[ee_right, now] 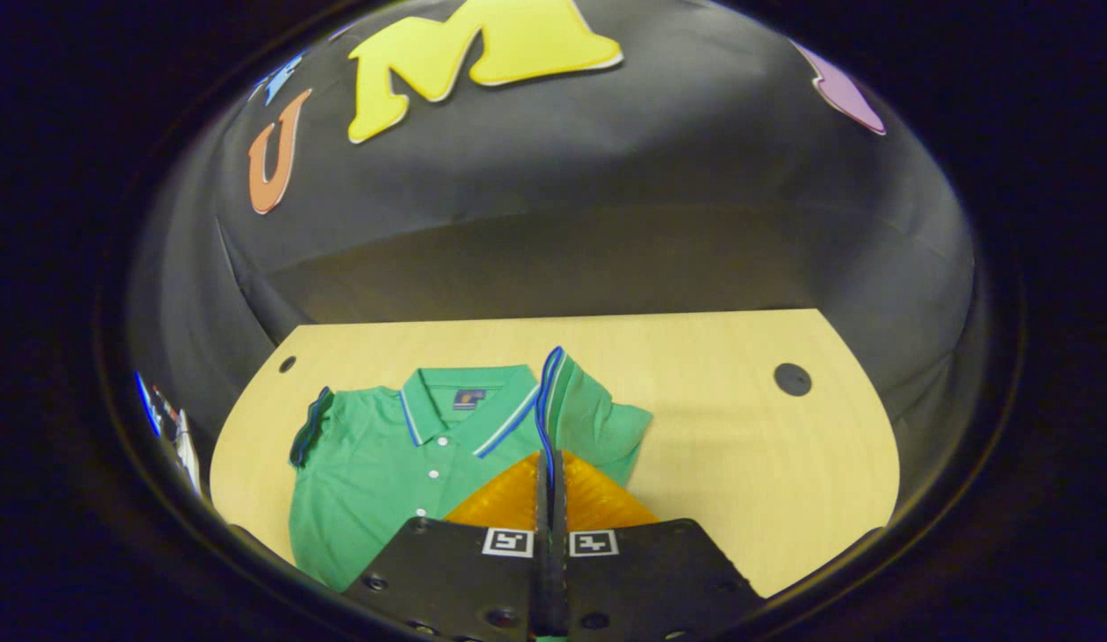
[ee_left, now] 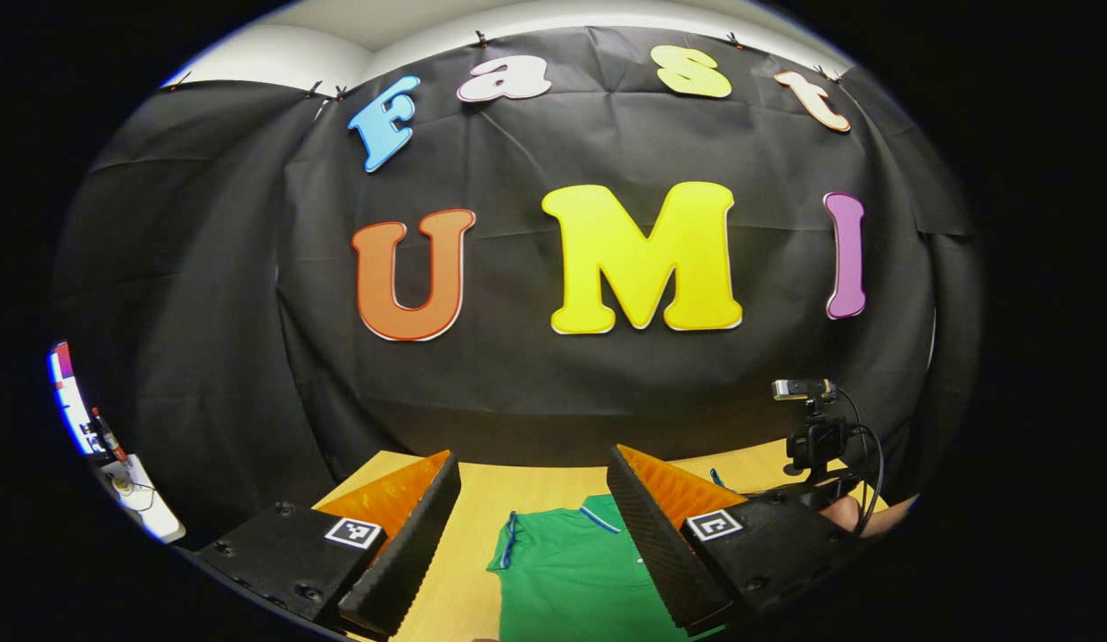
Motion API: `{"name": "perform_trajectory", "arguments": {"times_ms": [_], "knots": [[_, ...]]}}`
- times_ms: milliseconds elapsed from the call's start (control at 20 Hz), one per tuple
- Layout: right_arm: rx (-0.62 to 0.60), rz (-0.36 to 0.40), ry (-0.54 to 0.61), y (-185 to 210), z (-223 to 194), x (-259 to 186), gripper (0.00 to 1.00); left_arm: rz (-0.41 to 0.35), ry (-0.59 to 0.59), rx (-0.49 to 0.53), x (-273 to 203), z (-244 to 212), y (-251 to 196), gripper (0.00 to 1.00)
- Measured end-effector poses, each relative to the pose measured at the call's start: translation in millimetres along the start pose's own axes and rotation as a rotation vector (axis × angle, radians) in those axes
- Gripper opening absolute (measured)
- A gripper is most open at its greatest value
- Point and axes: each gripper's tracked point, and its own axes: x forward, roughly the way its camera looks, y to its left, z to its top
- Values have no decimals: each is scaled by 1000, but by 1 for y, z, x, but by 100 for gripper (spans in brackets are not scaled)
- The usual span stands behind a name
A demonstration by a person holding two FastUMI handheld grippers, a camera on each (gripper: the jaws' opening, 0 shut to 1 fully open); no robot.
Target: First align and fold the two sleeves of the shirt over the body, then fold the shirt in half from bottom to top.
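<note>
- Shirt (ee_right: 384,464), green with a striped collar, lies flat on the bench (ee_right: 740,446), just ahead of the right claw (ee_right: 550,468) and to its left.
- Its sleeve (ee_right: 598,419) on the right claw's side is lifted, the blue-trimmed cuff pinched between that claw's closed fingers.
- Its other sleeve (ee_right: 310,428) lies spread out, well to the left of the right claw.
- Left claw (ee_left: 535,544) hangs wide open above the shirt's left part, touching nothing.
- Another camera (ee_left: 812,428) on a stand sits right of the left claw.
</note>
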Motion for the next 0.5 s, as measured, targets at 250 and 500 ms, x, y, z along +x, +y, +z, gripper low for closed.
{"name": "perform_trajectory", "arguments": {"times_ms": [250, 500], "knots": [[-24, 1, 41, 43, -16, 27, 0, 67, 14, -1, -14, -4, 37, 100], [-2, 39, 48, 77, -24, 32, 22, 101, 15, 15, -24, -5, 61, 100]]}}
